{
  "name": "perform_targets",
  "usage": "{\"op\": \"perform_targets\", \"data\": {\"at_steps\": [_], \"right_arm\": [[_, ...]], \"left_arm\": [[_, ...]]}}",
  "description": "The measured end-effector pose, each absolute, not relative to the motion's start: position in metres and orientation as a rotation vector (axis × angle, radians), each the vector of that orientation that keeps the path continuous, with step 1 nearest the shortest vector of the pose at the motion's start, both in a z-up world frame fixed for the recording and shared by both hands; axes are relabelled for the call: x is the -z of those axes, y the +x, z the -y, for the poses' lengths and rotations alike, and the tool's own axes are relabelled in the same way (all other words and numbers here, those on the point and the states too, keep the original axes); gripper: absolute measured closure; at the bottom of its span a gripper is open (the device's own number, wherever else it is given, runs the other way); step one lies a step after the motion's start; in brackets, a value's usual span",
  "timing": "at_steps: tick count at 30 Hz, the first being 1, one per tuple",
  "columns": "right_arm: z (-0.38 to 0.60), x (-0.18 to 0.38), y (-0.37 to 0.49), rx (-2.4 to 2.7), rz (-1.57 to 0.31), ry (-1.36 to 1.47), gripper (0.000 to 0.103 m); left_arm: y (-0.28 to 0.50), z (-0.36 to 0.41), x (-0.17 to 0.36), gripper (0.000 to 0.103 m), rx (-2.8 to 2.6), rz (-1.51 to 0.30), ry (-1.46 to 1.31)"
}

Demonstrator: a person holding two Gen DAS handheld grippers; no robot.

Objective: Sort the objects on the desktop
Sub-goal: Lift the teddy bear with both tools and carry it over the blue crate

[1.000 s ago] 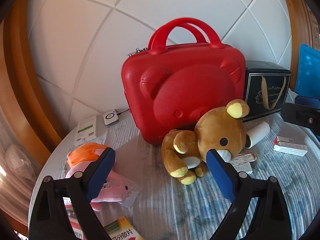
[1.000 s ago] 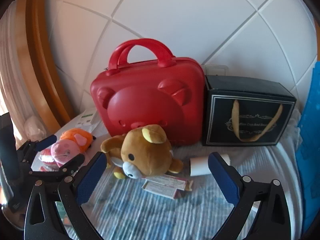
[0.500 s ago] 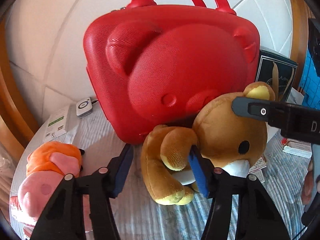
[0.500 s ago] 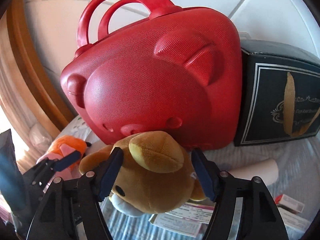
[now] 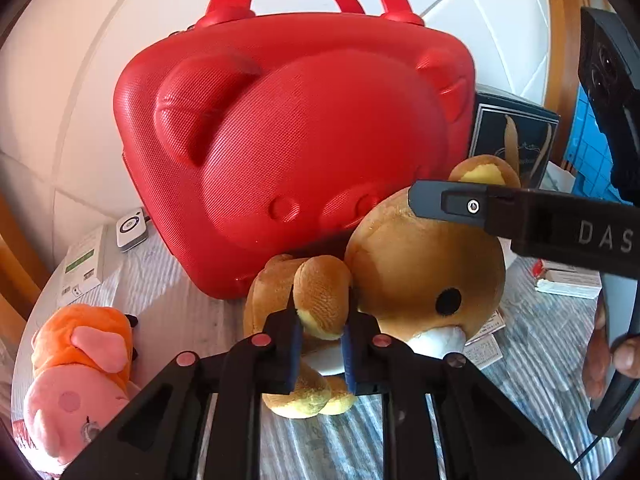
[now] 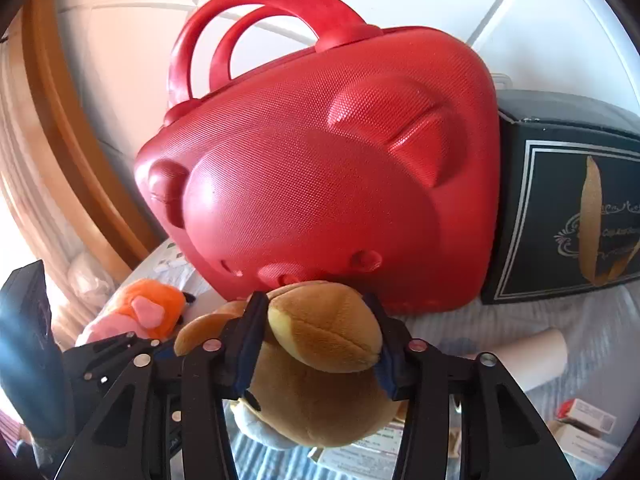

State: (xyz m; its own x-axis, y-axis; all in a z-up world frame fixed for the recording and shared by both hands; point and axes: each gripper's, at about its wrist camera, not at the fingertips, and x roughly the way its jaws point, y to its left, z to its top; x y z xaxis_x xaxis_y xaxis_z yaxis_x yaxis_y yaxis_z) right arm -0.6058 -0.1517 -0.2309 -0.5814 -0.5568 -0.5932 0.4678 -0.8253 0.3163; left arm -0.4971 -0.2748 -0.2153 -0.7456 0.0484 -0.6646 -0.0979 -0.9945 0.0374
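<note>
The left claw (image 5: 320, 340) is nearly closed, its blue pads clamped on one arm of the brown bear (image 5: 420, 264), which lies on the striped cloth (image 5: 540, 360) right against the front of the red case (image 5: 296, 152). Left of this claw a pink pig (image 5: 76, 372) in orange lies on the cloth, and beyond it a white box (image 5: 82, 264) with a green label and a small white device (image 5: 130, 228); their print is too small to read. The right claw (image 6: 320, 344) reaches in from the right over the bear's head, its arm lettered "DAS" in the left view. Its jaws stand part way open, pressed on both sides of the bear's ear (image 6: 324, 328). Right of it a dark box (image 6: 568, 208) with gold script, unreadable, stands touching the case. A white roll (image 6: 536, 356) and small packets (image 6: 588, 420) lie nearer on the cloth.
</note>
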Motion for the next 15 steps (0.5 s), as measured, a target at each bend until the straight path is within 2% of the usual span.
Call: {"op": "perform_targets", "data": {"at_steps": [7,15], "right_arm": [[0.151,0.212,-0.592,2.375,0.114,0.901,0.069],[0.147,0.205,-0.586,2.371,0.144,0.866,0.071]], "left_arm": [[-0.491,0.275,0.206,0.088,-2.852,-0.097,-1.061],[-0.483,0.281,0.198,0.088,-2.859,-0.060,-1.021]]}}
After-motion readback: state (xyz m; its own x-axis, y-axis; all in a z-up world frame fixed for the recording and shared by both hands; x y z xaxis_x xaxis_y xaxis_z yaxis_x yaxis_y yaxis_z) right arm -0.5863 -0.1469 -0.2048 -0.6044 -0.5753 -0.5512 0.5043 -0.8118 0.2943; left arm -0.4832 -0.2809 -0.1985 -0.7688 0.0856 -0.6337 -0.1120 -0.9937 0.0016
